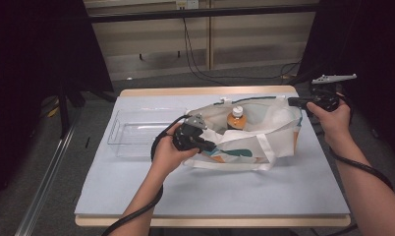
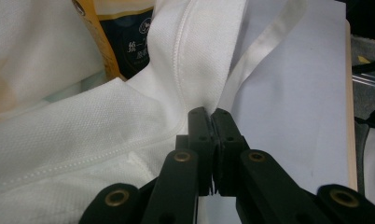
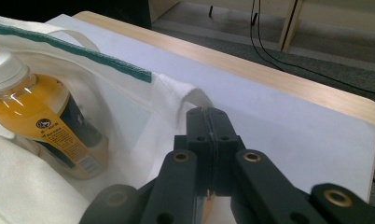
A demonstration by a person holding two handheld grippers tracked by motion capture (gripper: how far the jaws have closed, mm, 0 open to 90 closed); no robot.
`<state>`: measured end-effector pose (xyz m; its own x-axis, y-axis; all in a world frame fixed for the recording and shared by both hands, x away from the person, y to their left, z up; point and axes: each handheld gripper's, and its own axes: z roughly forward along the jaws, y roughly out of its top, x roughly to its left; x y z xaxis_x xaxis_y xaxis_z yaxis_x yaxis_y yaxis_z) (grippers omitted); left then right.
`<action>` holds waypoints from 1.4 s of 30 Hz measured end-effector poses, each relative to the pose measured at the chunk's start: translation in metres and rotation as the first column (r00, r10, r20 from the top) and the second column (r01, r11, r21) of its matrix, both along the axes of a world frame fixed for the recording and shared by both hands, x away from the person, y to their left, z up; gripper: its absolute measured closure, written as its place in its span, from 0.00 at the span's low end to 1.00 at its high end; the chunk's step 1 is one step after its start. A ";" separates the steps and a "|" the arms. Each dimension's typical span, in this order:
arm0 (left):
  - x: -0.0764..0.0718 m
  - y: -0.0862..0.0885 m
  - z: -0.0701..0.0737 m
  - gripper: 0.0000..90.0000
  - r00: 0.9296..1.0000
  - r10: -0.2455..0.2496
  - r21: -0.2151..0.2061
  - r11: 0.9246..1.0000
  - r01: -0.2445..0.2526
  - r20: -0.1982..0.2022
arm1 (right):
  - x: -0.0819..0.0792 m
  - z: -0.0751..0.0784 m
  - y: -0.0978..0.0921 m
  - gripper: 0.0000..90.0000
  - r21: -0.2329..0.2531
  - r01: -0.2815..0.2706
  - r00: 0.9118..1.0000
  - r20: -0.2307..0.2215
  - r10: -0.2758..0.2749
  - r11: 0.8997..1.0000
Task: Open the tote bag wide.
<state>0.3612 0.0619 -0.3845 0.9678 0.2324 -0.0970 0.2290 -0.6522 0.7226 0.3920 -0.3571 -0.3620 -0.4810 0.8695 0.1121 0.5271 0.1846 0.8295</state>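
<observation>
Mid-counter [image 1: 136, 187]: white tote bag [image 1: 264, 140], orange drink bottle [image 1: 236, 119] standing inside. Left gripper [image 1: 208, 145] fingers clamped on near-left rim, right gripper [image 1: 295, 102] fingers pinched shut on far-right rim by strap. Guessing both pull apart so mouth stays wide, bottle reachable. Clear tray [image 1: 118, 132] left of bag, probably drop spot. Bottle bottom buried in fabric, label too blurry, bag's inside mostly hidden.

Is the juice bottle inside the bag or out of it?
Inside. The bottle stands within the bag, whose white cloth rises around it.
</observation>
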 end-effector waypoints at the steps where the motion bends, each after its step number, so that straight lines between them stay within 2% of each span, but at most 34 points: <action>1: 0.000 0.000 0.000 0.98 1.000 0.002 -0.001 1.000 -0.002 0.000 | 0.000 0.000 0.000 0.98 -0.003 0.003 1.000 0.000 -0.003 1.000; 6: 0.000 -0.001 -0.001 0.98 1.000 -0.001 0.012 1.000 0.001 0.003 | 0.001 -0.003 0.000 0.98 -0.008 0.008 1.000 0.004 -0.008 1.000; 7: -0.001 -0.001 -0.002 0.98 1.000 0.001 0.000 1.000 -0.001 -0.003 | 0.002 -0.004 0.000 0.98 -0.007 0.011 1.000 0.006 -0.011 1.000; 12: 0.000 -0.002 -0.005 0.98 1.000 -0.008 0.015 1.000 0.008 -0.010 | 0.003 -0.011 -0.002 0.98 0.002 0.029 1.000 0.006 -0.029 1.000; 23: -0.002 -0.003 -0.011 0.98 1.000 -0.006 0.013 1.000 0.006 -0.019 | 0.008 -0.019 -0.004 0.98 0.003 0.053 0.999 0.003 -0.053 0.999; 24: -0.002 -0.003 -0.011 0.98 1.000 -0.008 0.025 1.000 0.009 -0.017 | 0.008 -0.020 -0.004 0.98 0.003 0.053 0.999 0.002 -0.053 0.999; 28: -0.002 -0.002 -0.014 0.98 1.000 -0.005 0.011 1.000 0.005 -0.025 | 0.011 -0.022 -0.004 0.98 0.005 0.060 0.998 -0.005 -0.060 0.998; 30: -0.001 -0.002 -0.014 0.98 1.000 -0.019 0.025 1.000 0.019 -0.023 | 0.012 -0.023 -0.004 0.98 0.003 0.063 0.998 -0.005 -0.063 0.998; 34: -0.002 -0.003 -0.016 0.98 0.999 -0.009 0.016 1.000 0.009 -0.032 | 0.014 -0.025 -0.003 0.98 -0.002 0.070 0.998 -0.006 -0.070 0.998; 36: -0.001 -0.002 -0.016 0.98 0.999 -0.016 0.028 0.999 0.017 -0.027 | 0.015 -0.026 -0.003 0.98 0.000 0.074 0.997 -0.006 -0.074 0.997; 38: -0.002 -0.002 -0.018 0.98 0.999 -0.006 0.008 1.000 0.007 -0.040 | 0.015 -0.028 -0.003 0.98 0.003 0.077 0.997 -0.013 -0.077 0.997; 40: -0.001 -0.002 -0.018 0.98 0.999 -0.014 0.021 1.000 0.015 -0.041 | 0.016 -0.030 -0.004 0.98 0.002 0.078 0.997 -0.010 -0.078 0.997; 42: -0.001 -0.003 -0.019 0.98 0.999 -0.010 0.018 1.000 0.011 -0.044 | 0.017 -0.032 -0.004 0.98 0.008 0.080 0.997 -0.015 -0.080 0.997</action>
